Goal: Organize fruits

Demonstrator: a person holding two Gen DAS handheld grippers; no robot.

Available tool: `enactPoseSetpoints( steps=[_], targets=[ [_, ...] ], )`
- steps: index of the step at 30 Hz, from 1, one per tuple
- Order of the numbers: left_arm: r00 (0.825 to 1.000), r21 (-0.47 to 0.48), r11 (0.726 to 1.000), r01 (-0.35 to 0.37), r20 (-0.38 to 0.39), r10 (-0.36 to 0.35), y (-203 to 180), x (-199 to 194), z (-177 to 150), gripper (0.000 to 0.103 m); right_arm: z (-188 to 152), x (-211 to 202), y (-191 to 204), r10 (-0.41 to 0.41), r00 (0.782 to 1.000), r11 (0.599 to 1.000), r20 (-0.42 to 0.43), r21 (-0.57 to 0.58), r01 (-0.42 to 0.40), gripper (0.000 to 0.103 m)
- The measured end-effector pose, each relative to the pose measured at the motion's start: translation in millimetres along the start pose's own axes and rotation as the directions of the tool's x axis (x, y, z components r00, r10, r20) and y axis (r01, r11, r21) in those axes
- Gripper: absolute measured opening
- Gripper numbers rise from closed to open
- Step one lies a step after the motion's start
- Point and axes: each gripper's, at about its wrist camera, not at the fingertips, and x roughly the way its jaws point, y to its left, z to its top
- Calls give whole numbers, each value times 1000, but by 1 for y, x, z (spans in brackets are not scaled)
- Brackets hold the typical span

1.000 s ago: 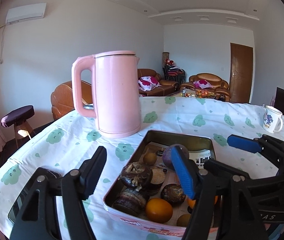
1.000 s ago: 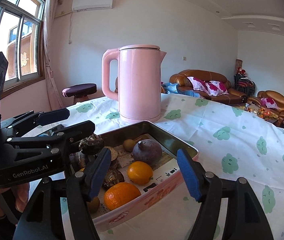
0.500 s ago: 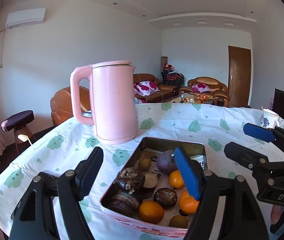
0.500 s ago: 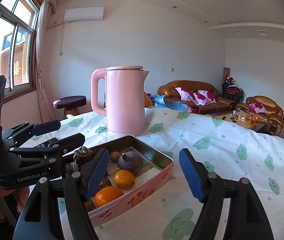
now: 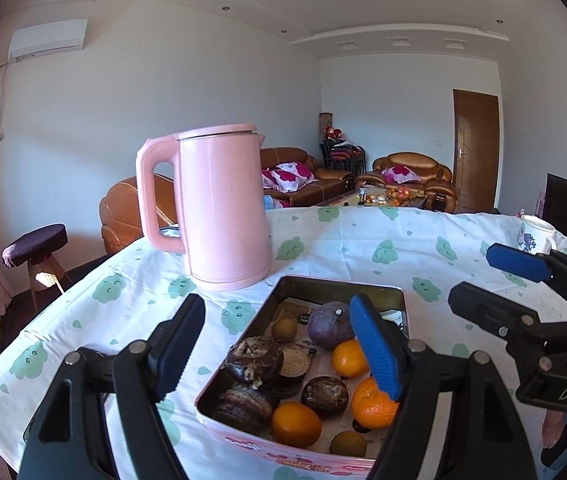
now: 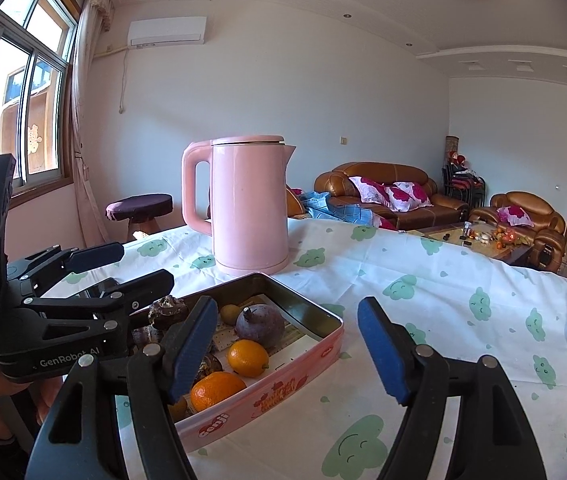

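I see my left tongs spread wide and empty above the near end of the pink tin, which sits on the bench just in front of the pink kettle. My right tongs are also wide and empty, hovering over the tin's right edge. Inside lie oranges, a purple fruit and dark brown ones.

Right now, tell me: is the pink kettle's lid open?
No, the pink kettle stands upright on the tablecloth with its lid shut flat.
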Motion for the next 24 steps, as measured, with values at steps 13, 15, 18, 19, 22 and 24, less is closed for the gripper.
enactPoseSetpoints(
  steps=[13, 15, 18, 19, 22, 24],
  targets=[
    [1000, 1, 1000, -1, 0, 1, -1, 0, 0, 77, -1, -1, 0, -2, 1000, 1000, 0, 2, 2, 74],
    [1000, 1, 1000, 0, -1, 0, -1, 0, 0, 77, -2, -2, -1, -4, 1000, 1000, 0, 5, 4, 74],
    [1000, 6, 1000, 1, -1, -1, -5, -1, 1, 85, -4, -3, -2, -5, 1000, 1000, 0, 7, 5, 74],
    [1000, 8, 1000, 1, 3, -2, -5, -2, 1, 87, -4, -4, -2, -6, 1000, 1000, 1, 7, 6, 74],
    [1000, 15, 1000, 2, 13, -2, -8, -5, 2, 89, -4, -6, -2, -8, 1000, 1000, 7, 6, 8, 74],
    [1000, 19, 1000, 5, 18, -6, -9, -7, 2, 91, -4, -8, -2, -10, 1000, 1000, 10, 5, 10, 74]
  ],
)
